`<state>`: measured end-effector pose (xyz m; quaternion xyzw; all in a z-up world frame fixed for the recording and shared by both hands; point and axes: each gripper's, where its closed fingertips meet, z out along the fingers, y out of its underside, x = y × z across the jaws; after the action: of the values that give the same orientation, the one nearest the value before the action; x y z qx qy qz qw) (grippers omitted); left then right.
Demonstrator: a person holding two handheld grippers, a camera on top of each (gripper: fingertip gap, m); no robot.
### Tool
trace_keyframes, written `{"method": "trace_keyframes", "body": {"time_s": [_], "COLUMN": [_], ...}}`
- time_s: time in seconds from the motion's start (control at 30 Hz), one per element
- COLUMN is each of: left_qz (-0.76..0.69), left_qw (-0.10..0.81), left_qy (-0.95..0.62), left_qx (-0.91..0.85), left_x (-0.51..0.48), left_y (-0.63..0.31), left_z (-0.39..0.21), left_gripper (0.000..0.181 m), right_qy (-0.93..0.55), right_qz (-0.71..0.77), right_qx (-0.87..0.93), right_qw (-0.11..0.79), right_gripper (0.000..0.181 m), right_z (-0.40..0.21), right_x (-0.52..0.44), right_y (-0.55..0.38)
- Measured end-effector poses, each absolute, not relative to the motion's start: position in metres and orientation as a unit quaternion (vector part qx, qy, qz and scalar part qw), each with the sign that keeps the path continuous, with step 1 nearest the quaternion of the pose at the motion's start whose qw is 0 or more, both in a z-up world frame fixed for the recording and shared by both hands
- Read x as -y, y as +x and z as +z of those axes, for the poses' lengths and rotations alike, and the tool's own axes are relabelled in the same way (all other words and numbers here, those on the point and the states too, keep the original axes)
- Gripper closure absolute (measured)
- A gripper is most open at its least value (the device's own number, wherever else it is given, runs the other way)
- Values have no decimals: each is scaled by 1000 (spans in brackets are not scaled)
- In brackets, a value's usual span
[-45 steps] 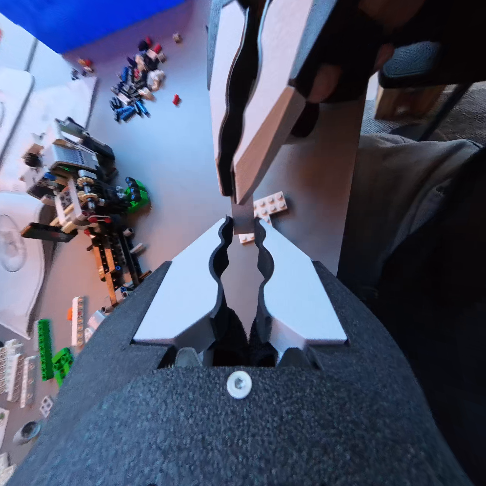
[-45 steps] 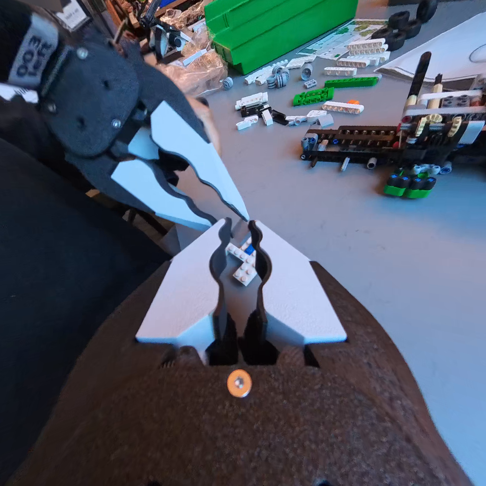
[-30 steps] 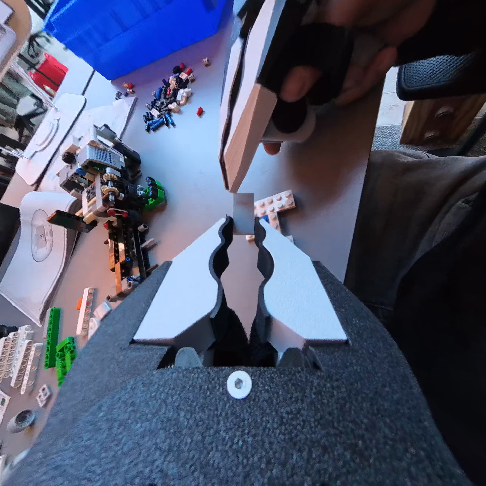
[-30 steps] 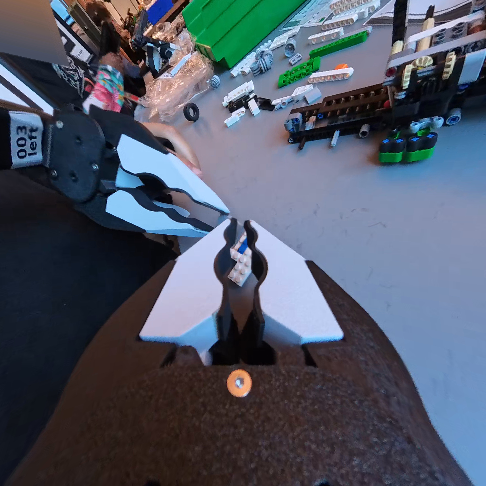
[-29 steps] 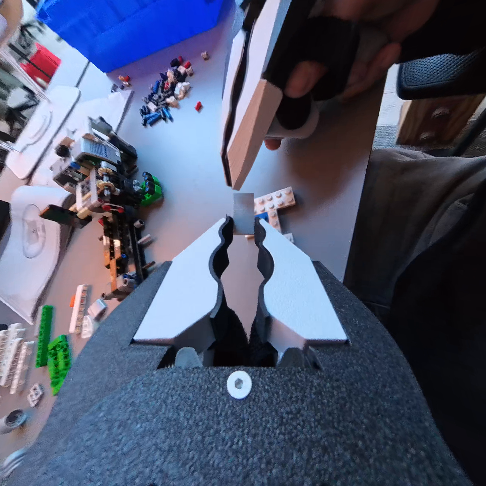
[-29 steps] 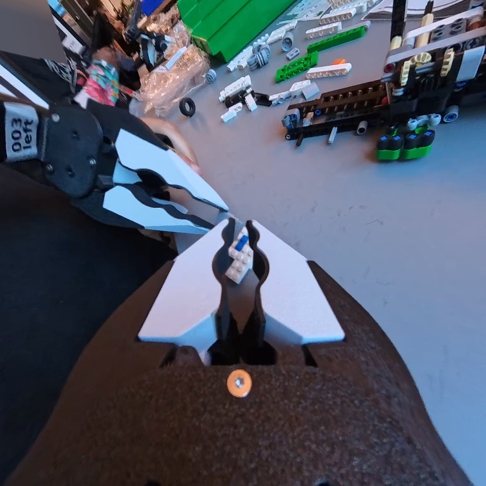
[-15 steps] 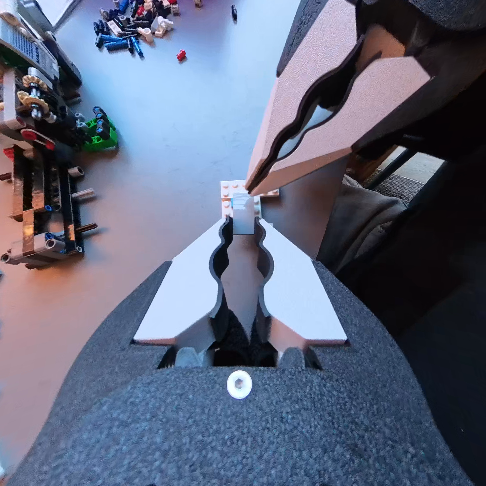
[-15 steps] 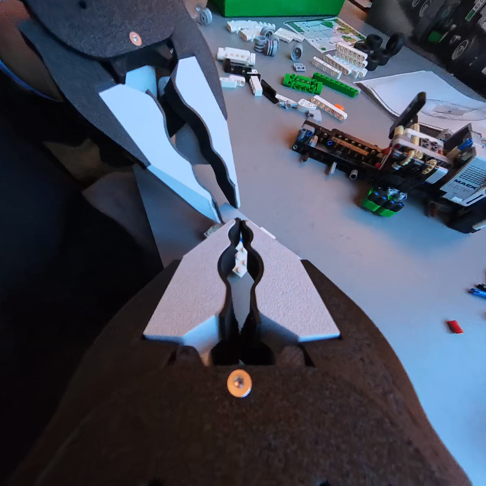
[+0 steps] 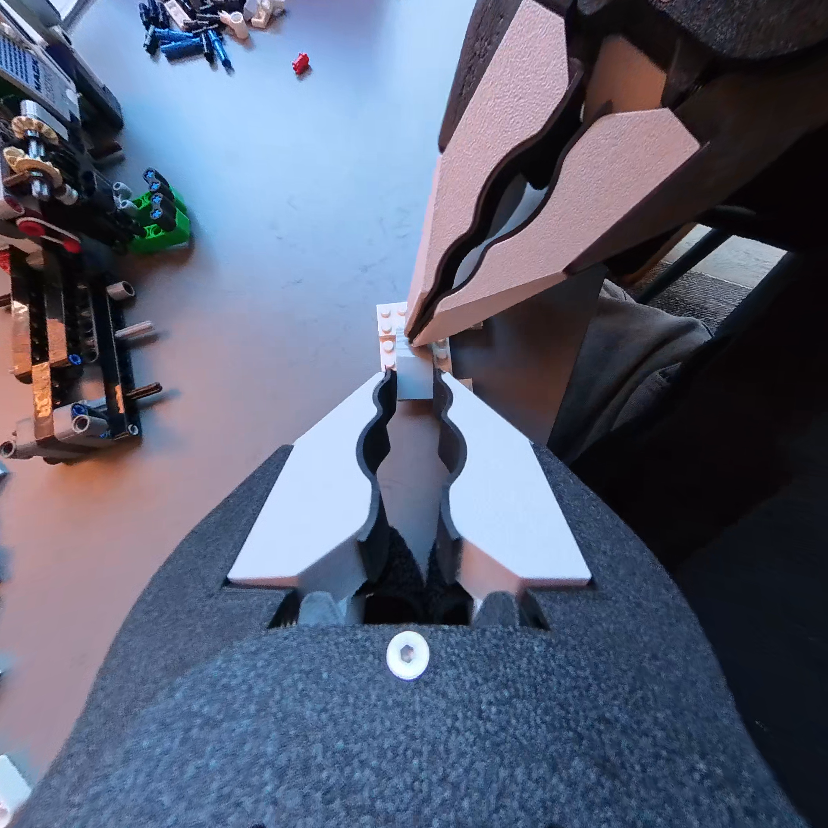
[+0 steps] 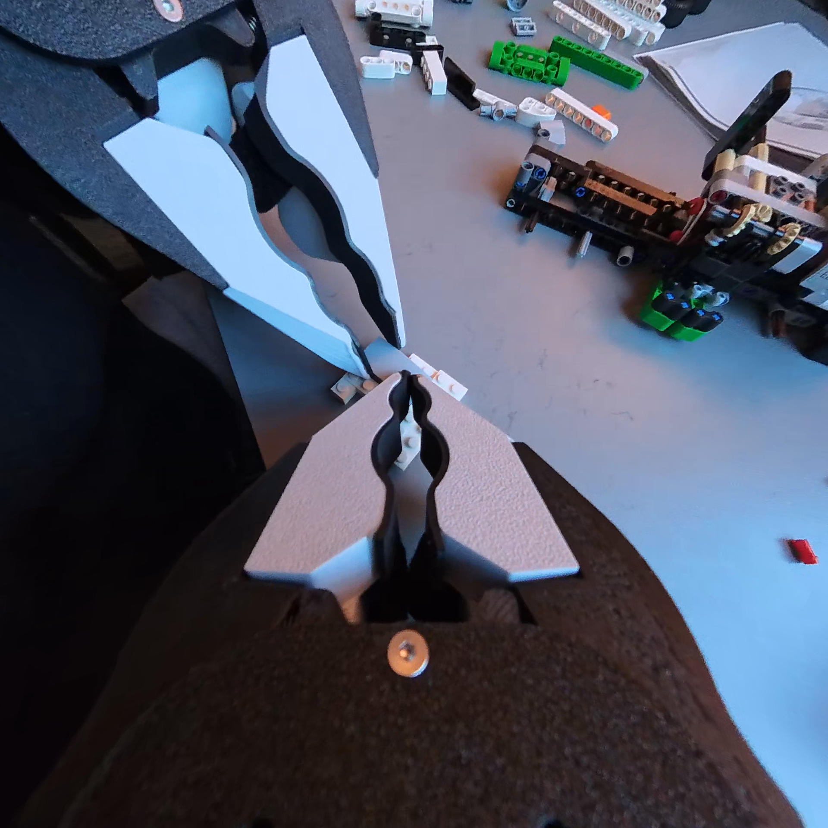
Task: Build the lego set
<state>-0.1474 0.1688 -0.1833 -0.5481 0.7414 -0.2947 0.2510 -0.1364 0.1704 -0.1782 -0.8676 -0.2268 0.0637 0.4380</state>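
Note:
My left gripper is shut on a small smooth grey tile and holds it low over a white studded plate lying near the table's edge. My right gripper reaches in from the upper right, shut, its tips touching the tile's far end above the plate. In the right wrist view the right gripper is shut, and the white plate shows through the gap behind its tips. The left gripper comes in from the upper left with the grey tile.
A partly built black truck chassis stands across the table, with a green block beside it. Loose green and white beams, a paper booklet, a red piece and a pile of small pins lie around. The table edge is just right of the plate. Only a small space, under 4 cm, lies between the two pairs of fingers. Both grippers' tips are roughly 20 cm from the red piece. My left wrist view looks at it from another angle.
The right gripper has closed and come down onto the tile's far end. The left gripper has carried the grey tile lower, over the white plate. Both views have tilted toward the table.

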Motion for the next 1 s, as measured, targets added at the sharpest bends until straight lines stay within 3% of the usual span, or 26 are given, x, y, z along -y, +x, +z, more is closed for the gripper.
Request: {"method": "trace_keyframes", "body": {"time_s": [0.8,0.93,1.0], "left_qz": [-327,-319,-318], "left_qw": [226,226,224], "left_qy": [-546,-536,-533], "left_qx": [-737,-748,-751], "left_x": [-165,-162,-160], "left_y": [-147,-146,-147], "left_z": [-184,-184,-184], "left_gripper": [166,166,166], "right_qy": [-871,-878,-885], "right_qz": [87,124,129], "right_qx": [203,158,184], "right_qw": [439,434,408], "right_gripper": [181,161,142], "right_z": [-176,-170,-178], "right_x": [-172,-167,-155], "right_y": [-134,-124,-125]}}
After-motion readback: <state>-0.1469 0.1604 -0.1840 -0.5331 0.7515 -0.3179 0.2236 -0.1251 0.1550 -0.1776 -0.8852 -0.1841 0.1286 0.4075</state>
